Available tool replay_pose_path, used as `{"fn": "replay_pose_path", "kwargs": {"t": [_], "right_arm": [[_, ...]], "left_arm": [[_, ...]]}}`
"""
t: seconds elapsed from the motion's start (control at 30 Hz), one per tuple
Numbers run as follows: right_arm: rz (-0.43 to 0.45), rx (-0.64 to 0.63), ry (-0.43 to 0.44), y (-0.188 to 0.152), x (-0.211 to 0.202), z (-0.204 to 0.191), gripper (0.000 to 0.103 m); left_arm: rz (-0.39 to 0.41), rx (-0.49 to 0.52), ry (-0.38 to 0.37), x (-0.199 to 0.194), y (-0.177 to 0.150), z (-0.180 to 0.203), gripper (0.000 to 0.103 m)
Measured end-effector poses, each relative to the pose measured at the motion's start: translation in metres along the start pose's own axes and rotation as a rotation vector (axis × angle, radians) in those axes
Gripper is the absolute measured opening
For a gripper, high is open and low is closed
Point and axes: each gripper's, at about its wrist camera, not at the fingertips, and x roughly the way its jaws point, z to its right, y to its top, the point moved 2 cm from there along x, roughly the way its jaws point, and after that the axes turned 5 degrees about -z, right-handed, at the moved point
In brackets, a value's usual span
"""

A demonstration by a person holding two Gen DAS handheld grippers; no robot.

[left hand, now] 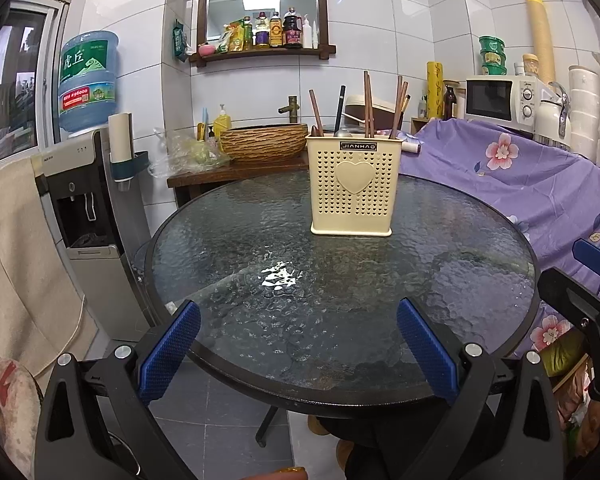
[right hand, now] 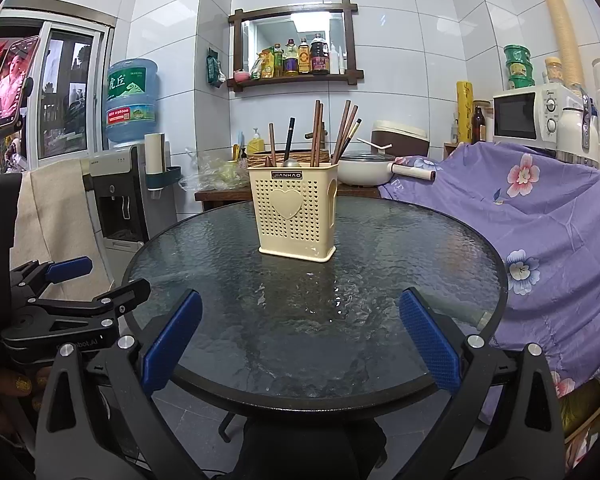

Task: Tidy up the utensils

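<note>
Left wrist view: low at near edge of round glass table (left hand: 480,240), facing across it to tiled back wall, own blue fingertips (left hand: 172,344) in foreground. Right wrist view: same near edge, just to the right, also facing back wall, slightly angled left. Both share table, cream utensil holder (left hand: 355,184) (right hand: 294,212) toward far edge, wall shelf (left hand: 260,20), water dispenser, microwave. Each view catches other gripper at its side edge: right gripper (left hand: 580,280), left gripper (right hand: 80,280).

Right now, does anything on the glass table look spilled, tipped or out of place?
Nothing stands out. The cream utensil holder stands upright on the round glass table, with chopsticks and a spoon inside it. No loose utensils or spills show; the bright patch is glare. Both grippers, left and right, are open and empty.
</note>
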Motion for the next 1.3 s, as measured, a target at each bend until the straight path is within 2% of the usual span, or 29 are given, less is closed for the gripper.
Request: {"fn": "replay_pose_path", "kwargs": {"t": [0.97, 1.3], "right_arm": [[-0.008, -0.003, 0.007, 0.0008, 0.0021, 0.0009, 0.097], [-0.008, -0.005, 0.005, -0.0002, 0.0019, 0.0017, 0.097]], "left_arm": [[0.005, -0.008, -0.012, -0.0020, 0.0005, -0.0009, 0.097], [-0.003, -0.011, 0.005, -0.0011, 0.0005, -0.0012, 0.097]]}}
